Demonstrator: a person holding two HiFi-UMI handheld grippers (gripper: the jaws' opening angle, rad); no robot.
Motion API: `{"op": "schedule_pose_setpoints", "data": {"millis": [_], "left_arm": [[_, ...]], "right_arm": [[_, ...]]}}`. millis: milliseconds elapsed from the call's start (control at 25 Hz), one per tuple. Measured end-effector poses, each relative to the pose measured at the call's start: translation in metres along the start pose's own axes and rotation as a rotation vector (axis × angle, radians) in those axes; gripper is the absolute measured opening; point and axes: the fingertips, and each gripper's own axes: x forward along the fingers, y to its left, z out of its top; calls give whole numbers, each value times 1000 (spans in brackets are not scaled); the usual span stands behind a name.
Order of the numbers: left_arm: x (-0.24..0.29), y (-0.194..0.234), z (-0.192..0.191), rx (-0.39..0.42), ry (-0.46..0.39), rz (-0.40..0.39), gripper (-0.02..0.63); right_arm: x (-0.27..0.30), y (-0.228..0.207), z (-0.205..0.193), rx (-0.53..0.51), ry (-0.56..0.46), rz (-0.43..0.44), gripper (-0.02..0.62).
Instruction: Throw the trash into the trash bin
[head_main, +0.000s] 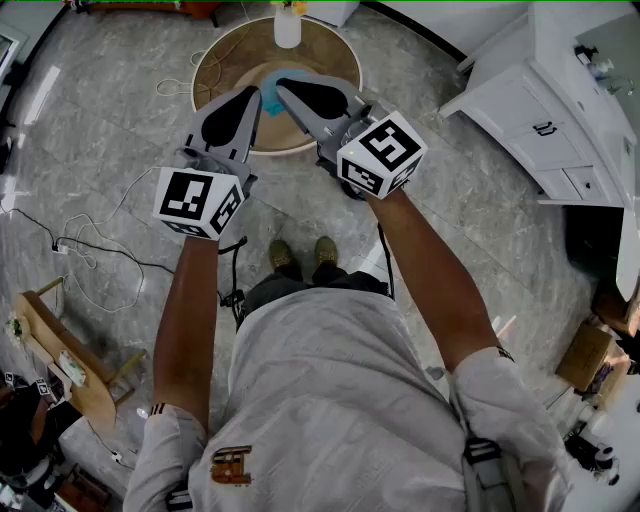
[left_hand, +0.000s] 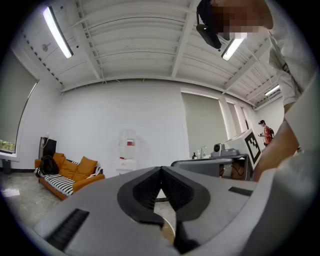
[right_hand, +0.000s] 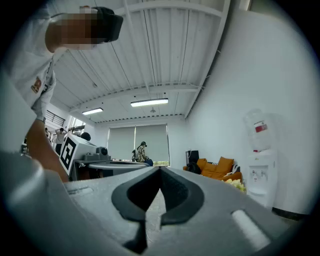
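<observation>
From the head view I look down on a round wooden table (head_main: 225, 60) just ahead of the person's feet. A light blue thing (head_main: 272, 88) lies on it, partly hidden by the jaws, and I cannot tell what it is. A white vase (head_main: 287, 25) with yellow flowers stands at the table's far edge. My left gripper (head_main: 252, 97) and right gripper (head_main: 283, 90) are held level side by side over the table's near half, tips close together above the blue thing. Both are shut and empty, as the left gripper (left_hand: 161, 170) and right gripper (right_hand: 160, 171) show in their own views. No trash bin is recognisable.
White cabinets (head_main: 540, 120) stand at the right. Cables (head_main: 90, 250) trail over the grey floor at the left, beside a wooden stand (head_main: 60, 360). A cardboard box (head_main: 585, 355) sits at the far right. An orange sofa (left_hand: 67, 172) and a water dispenser (left_hand: 128, 150) line the far wall.
</observation>
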Motion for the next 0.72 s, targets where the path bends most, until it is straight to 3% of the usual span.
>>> {"op": "schedule_pose_setpoints", "data": {"millis": [480,720], "left_arm": [[4,16,-8,-11,1,0,-2],[4,30,-19,-17,5,6,-2]], "right_arm": [[14,2,-9,-29,6,18,0],[21,-11,-21,-39,30,-36,0]]}}
